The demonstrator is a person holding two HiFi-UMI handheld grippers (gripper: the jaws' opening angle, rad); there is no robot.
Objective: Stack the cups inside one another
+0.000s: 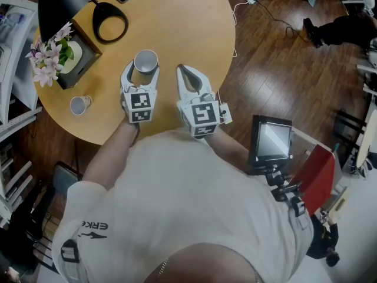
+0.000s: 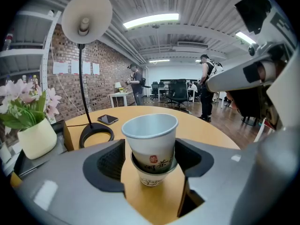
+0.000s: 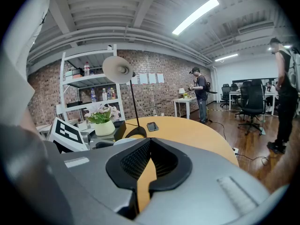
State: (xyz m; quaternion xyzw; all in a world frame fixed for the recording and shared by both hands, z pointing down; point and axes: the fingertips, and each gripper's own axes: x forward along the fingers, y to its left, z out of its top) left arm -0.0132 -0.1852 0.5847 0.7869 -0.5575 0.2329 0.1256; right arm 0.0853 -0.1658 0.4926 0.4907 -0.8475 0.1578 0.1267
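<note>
Left gripper (image 2: 151, 161): jaws apart, black ribbed pads (image 2: 110, 161) either side of the cup stack and not clamping it, with a gap showing on the left side. The stack sits upright between the pads: top cup (image 2: 151, 135), white paper, tapered, rolled rim, red print, nested in the bottom cup (image 2: 150, 178), of which only the rim and base show. Right gripper (image 3: 149, 172): jaws together, nothing between them, just beside the left gripper's right flank. Both are over a round, smooth yellow wood table (image 2: 206, 130). A third cup (image 1: 79, 104) is well out to the left, near the table edge. Beyond the stack are a white pot (image 2: 37, 137) holding pink flowers (image 2: 23, 95), a black ring lamp base (image 2: 96, 135) and a phone (image 2: 108, 119).
</note>
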